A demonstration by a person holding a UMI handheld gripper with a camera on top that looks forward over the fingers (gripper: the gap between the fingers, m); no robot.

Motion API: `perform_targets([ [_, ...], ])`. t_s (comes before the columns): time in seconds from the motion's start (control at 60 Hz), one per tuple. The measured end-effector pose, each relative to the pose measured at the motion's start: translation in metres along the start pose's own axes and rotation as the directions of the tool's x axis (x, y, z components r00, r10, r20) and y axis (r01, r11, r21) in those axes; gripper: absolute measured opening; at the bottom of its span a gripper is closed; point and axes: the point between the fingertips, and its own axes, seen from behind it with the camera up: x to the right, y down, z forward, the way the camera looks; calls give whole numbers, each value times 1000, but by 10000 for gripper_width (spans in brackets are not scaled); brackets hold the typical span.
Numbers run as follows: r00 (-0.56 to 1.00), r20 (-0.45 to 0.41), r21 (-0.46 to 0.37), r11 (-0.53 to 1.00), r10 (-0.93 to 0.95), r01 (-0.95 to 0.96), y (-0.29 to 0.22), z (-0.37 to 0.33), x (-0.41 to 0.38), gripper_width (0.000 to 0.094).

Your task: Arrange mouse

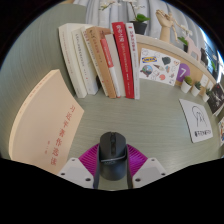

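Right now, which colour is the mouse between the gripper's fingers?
Dark grey to black mouse, seen in the gripper view, held between the pink pads.

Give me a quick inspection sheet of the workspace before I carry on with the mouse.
Surface: pale striped tabletop.
Job's things: dark grey computer mouse between the fingers.
Clutter: tan paperback book lying flat beside the mouse; upright row of books beyond it; white card; printed leaflet.
Grippers: hand-held gripper, magenta pads flanking the mouse; contact cannot be judged.
Cables: nothing seen.
Surroundings: potted plant behind the books.
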Motion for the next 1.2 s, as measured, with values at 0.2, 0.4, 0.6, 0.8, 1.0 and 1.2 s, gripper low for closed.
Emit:
perform_targets([
  [0.2, 999, 29, -36, 999, 17, -16, -3, 0, -1, 327],
  [0.4, 999, 26, 40, 999, -25, 24, -43, -34, 45, 329],
  [0.6, 997, -72, 295, 956, 9, 13, -152, -108, 173, 330],
  [0.8, 990, -137, 406, 914, 34, 25, -205, -130, 311, 329],
  [1.0, 993, -114, 259, 966, 16, 14, -160, -58, 395, 327],
  [1.2, 997, -60, 94, 995, 47, -41, -93, 12, 411, 326],
])
